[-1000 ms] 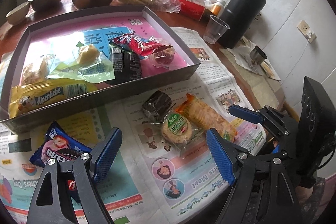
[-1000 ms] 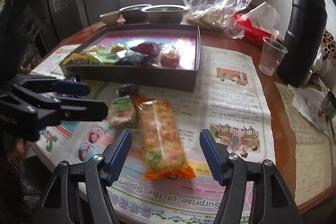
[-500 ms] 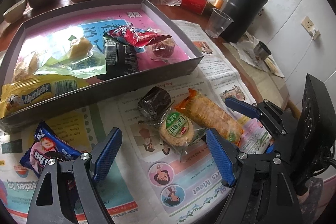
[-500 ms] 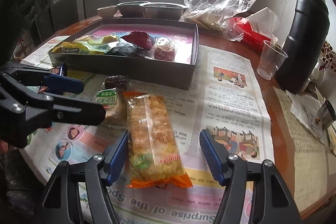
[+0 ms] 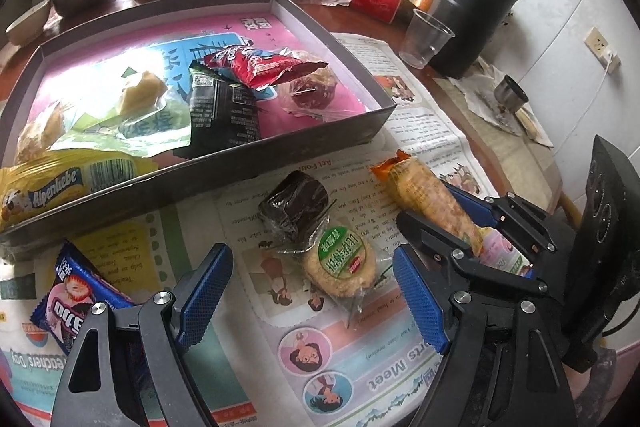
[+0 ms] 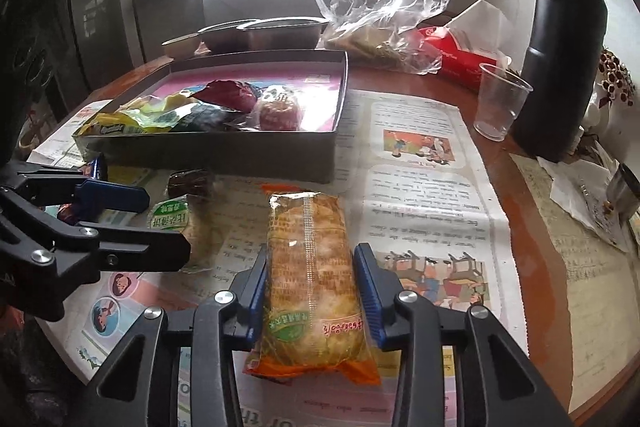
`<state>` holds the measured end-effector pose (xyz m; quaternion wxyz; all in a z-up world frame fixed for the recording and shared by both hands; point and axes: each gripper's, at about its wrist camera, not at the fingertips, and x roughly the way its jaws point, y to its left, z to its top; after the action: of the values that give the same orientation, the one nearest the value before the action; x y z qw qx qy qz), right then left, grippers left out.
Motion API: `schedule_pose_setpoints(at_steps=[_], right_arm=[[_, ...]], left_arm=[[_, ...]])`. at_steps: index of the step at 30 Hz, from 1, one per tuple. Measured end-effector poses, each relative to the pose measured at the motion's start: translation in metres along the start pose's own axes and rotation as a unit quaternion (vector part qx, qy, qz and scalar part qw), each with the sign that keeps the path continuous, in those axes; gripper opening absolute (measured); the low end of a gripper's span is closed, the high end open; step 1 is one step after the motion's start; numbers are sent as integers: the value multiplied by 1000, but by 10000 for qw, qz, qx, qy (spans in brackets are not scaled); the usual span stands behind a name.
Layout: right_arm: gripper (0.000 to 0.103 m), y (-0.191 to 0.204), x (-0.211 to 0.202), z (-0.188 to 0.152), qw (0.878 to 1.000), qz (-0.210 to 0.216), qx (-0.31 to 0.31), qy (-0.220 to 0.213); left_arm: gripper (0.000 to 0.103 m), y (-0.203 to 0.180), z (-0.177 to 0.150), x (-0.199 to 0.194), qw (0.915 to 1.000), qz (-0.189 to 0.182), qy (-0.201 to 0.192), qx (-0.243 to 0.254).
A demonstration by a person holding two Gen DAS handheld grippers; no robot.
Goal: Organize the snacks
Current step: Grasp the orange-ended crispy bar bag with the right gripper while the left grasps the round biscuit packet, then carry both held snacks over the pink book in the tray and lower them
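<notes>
Right gripper (image 6: 310,291) jaws — now closing on cracker pack (image 6: 310,267)

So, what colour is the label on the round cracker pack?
Green with a red strip, on the round cracker pack; the left wrist view shows it best.

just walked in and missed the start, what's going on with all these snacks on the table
A person with a claw in each hand is sorting snacks into the grey tray. The right claw is closing on the long orange cracker pack, which still lies on the newspaper. The left claw hangs open over the round green-label biscuit. A dark wrapped cake and a blue packet also wait outside the tray.
</notes>
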<state>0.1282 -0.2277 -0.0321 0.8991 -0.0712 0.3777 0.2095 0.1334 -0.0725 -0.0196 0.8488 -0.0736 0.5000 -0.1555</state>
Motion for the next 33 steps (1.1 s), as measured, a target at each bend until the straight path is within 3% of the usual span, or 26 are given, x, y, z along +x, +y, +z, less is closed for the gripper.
schedule_pose_setpoints(at_steps=[11, 17, 20, 25, 33], right_arm=[[39, -4, 1, 0, 9999, -90, 78, -54], [39, -7, 2, 0, 9998, -74, 175, -91], [39, -7, 2, 0, 9997, -57, 210, -99], [39, -10, 2, 0, 9993, 14, 347, -127], [38, -11, 2, -1, 9987, 140, 463, -158]], left_arm=[[83, -14, -1, 8, 9985, 434, -45, 342], [83, -15, -2, 8, 9978, 462, -79, 458], [75, -14, -2, 7, 9974, 534, -119, 477], [43, -10, -1, 3, 9971, 584, -173, 465], [35, 3, -3, -3, 9994, 218, -125, 228]])
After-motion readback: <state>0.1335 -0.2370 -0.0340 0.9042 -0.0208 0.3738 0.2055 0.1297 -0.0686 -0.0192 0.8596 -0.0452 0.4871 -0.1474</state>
